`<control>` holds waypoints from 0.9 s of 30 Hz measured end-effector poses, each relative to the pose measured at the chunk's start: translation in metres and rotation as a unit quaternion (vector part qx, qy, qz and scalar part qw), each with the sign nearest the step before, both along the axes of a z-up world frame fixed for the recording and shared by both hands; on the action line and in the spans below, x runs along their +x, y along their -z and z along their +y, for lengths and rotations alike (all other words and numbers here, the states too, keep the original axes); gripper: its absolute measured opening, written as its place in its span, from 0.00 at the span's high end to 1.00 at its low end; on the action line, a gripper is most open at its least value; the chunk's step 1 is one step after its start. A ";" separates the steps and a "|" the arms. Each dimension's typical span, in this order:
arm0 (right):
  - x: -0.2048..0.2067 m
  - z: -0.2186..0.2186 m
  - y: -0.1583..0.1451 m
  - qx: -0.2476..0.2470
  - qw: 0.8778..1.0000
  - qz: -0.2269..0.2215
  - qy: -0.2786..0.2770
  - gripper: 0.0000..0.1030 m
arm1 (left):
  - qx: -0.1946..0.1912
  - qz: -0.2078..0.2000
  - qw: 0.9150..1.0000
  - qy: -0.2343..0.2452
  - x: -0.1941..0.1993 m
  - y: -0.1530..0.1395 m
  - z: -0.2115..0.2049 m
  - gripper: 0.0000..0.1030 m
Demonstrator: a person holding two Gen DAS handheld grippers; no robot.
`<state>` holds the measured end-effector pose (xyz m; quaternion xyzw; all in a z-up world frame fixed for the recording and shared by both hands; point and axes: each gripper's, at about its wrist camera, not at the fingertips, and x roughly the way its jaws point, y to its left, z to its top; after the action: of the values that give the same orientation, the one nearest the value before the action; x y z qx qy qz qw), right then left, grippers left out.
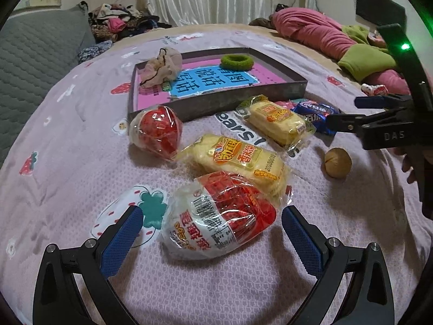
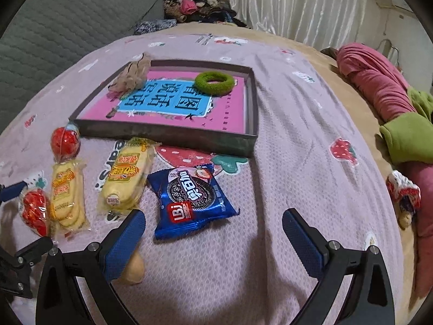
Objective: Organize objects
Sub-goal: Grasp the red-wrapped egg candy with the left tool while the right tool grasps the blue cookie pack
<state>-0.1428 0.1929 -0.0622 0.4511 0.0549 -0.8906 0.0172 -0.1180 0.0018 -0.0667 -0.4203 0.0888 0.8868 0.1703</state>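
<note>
left gripper [image 1: 212,231]: spread wide around red snack [image 1: 219,216], no contact | right gripper [image 2: 213,228]: spread wide, empty, near blue pack [image 2: 190,199] | tray [image 2: 173,134]: behind blue pack

Left tongs [image 1: 212,233] and right tongs [image 2: 213,233] both gape wide, holding nothing.

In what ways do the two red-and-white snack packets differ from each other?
The near red-and-white packet lies between the open left tongs, while the far red-and-white packet lies beside the grey tray. The near one shows a barcode label and orange lettering; the far one shows none from here. The near one touches a yellow biscuit pack; the far one lies apart. Both are clear wrappers with red contents.
</note>
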 end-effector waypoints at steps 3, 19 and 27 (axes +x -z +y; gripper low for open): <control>-0.007 -0.001 0.007 0.008 1.000 -0.005 -0.006 0.01 | 0.000 -0.006 1.000 0.006 -0.001 0.004 0.001 0.01; -0.032 -0.009 0.021 0.021 0.999 -0.006 -0.033 0.02 | 0.022 -0.010 1.000 0.013 -0.013 0.004 -0.004 0.05; -0.036 -0.008 0.023 -0.013 0.999 -0.015 -0.043 0.26 | 0.030 -0.017 0.999 0.026 -0.011 0.004 -0.003 0.21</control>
<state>-0.1785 0.1854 -0.0855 0.4617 0.0625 -0.8827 0.0622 -0.1292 -0.0009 -0.0704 -0.4273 0.0697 0.8773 0.2072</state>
